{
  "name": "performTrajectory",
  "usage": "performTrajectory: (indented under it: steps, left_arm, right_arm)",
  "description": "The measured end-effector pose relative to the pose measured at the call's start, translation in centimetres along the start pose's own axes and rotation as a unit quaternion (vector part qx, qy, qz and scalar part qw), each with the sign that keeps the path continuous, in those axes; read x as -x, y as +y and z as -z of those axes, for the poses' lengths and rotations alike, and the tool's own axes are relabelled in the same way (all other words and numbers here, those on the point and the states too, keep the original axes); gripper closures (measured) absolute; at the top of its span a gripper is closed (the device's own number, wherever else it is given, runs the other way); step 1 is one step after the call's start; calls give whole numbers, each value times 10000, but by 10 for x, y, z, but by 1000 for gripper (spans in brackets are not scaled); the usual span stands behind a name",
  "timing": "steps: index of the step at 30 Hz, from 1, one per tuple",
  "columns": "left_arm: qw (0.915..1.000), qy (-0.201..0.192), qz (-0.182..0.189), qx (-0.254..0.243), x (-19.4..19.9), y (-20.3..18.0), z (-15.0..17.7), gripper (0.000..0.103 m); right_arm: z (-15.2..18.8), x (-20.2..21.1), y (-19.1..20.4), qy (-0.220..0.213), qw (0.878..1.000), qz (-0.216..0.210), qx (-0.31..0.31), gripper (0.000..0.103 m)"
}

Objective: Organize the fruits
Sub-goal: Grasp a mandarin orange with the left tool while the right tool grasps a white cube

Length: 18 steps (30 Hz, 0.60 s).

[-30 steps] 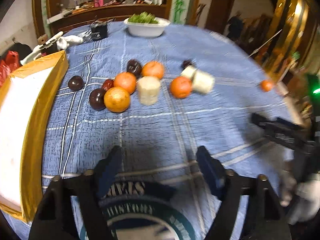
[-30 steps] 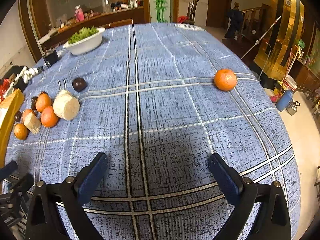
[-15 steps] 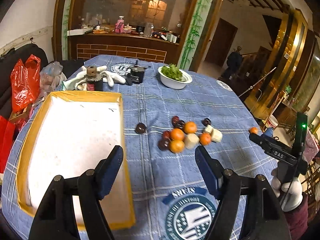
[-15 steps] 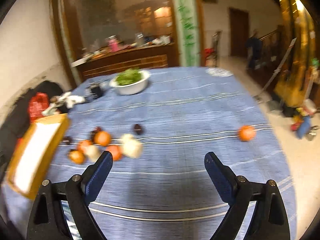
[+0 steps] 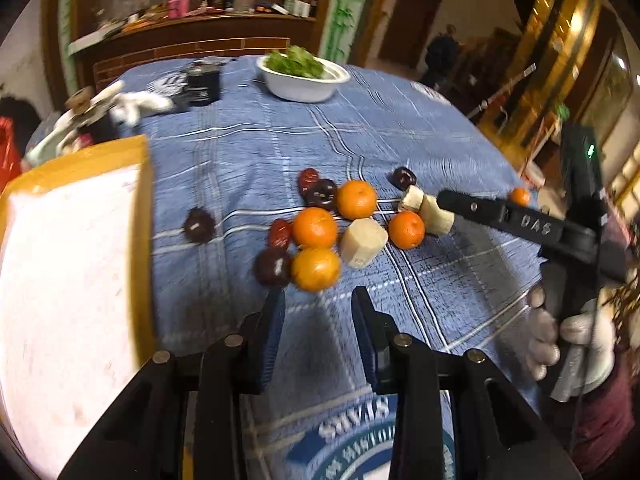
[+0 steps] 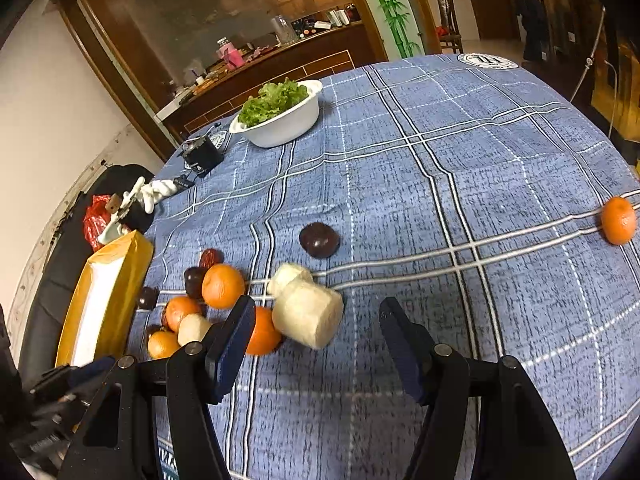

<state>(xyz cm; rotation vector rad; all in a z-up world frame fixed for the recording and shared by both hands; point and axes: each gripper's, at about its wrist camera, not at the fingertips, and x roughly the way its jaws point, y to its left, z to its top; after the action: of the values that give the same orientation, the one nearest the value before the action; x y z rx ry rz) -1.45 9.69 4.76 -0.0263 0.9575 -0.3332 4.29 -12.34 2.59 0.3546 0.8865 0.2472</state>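
Left wrist view: left gripper (image 5: 316, 316) narrowing, jaws closing on empty air, hovering just short of the nearest orange (image 5: 315, 269) in the fruit cluster on the blue checked tablecloth (image 5: 248, 152); "DAS" legible on the right gripper's arm (image 5: 534, 225). Right wrist view: right gripper (image 6: 318, 334) about half open and closing, nothing clamped, white cylindrical piece (image 6: 308, 313) lying between its fingers; lone orange (image 6: 618, 220) well apart at right.

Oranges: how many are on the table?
5. Four sit in the cluster by the tray: one at the back, one in the middle, one nearest, one on the right. One lies alone far right.
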Motion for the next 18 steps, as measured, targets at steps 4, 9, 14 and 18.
performTrajectory:
  steps: [4,9,14,18]
  left_arm:
    - [9987,7,-206,-473,-21,-14,-6,70]
    - [9966,1,-443,-700,-25,-11,-8,80]
    - [9959,-28,-506,-753,-28,-13,-11,79]
    - [9912,12,-773,-1073,-37,-28,-11,65]
  right_arm:
    - [2,-13,4,151,9999,16,67,45]
    - [7,-15,9,224,9994,140,220,61]
    - [6,-14,6,248,9995,100,147,62]
    - [6,-13,3,273,9996,36,82,62]
